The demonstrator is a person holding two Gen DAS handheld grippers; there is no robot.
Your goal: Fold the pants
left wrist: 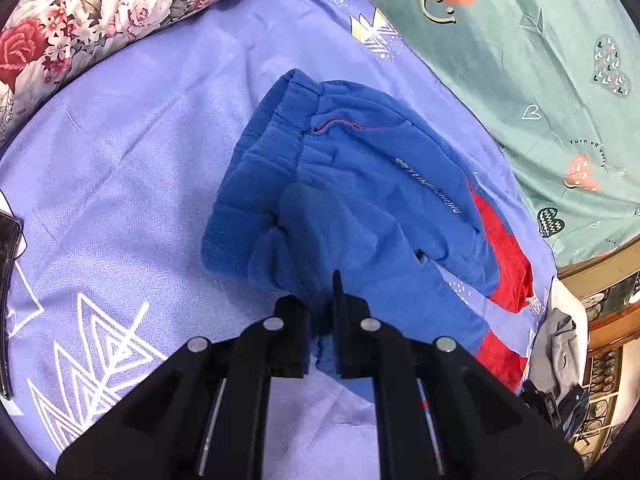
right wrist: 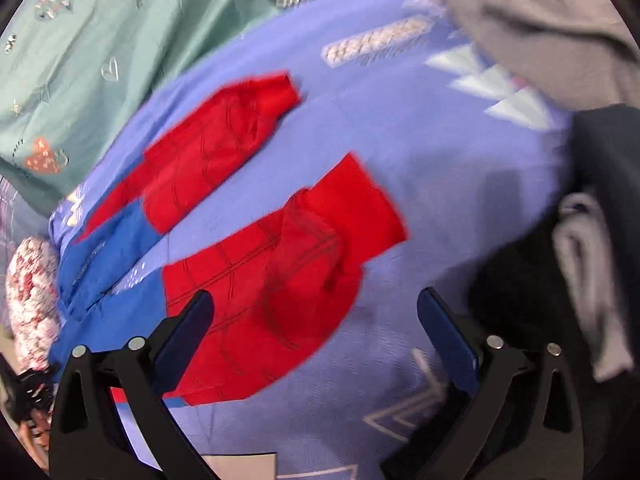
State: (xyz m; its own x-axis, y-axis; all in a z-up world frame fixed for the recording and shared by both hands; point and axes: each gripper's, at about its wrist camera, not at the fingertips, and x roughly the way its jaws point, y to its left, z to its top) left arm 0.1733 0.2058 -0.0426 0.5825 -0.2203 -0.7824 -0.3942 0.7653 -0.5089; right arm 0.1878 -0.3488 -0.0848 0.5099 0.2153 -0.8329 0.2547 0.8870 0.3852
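Blue pants with red lower legs lie on a lilac bedspread. In the left wrist view my left gripper is shut on a bunched fold of the blue fabric near the waistband, lifting it a little off the bed. The right wrist view is blurred. It shows the two red legs spread apart on the bedspread. My right gripper stands open above the nearer red leg, which lies between its fingers without the pads pressing it.
A floral pillow lies at the upper left and a green patterned sheet at the upper right. Grey and dark clothes are piled at the right of the right wrist view. A dark flat object sits at the left edge.
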